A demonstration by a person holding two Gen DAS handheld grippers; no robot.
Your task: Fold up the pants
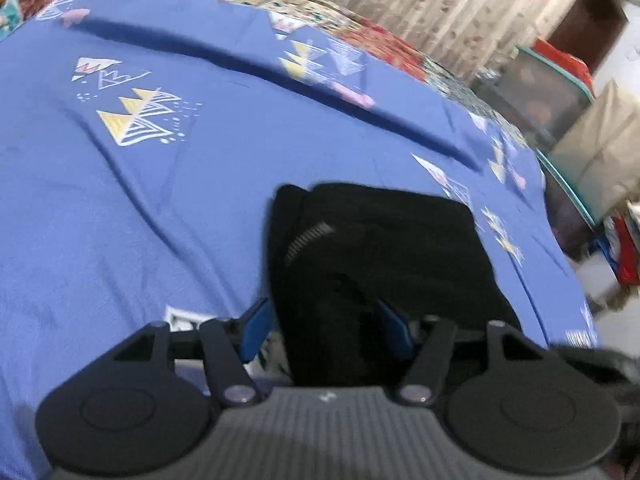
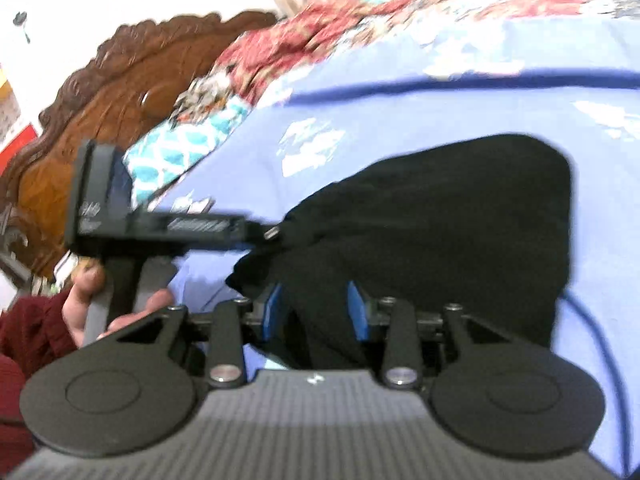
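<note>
Near the bed's right edge, on the blue sheet (image 1: pixel 160 208): black pants (image 1: pixel 384 240), soft, limp, light; take doubled edges; left gripper (image 1: pixel 326 330) part-open astride cloth, grip unclear; right gripper (image 2: pixel 316 310) clamping a fold.

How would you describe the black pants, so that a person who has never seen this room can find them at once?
Start from the bed with the carved wooden headboard, covered by a blue sheet printed with small triangles. Near the sheet's closer edge lies one dark bundle, the black pants, folded into a compact shape. They are the only black, unpatterned cloth on the bed, with a short metal zipper showing.
</note>
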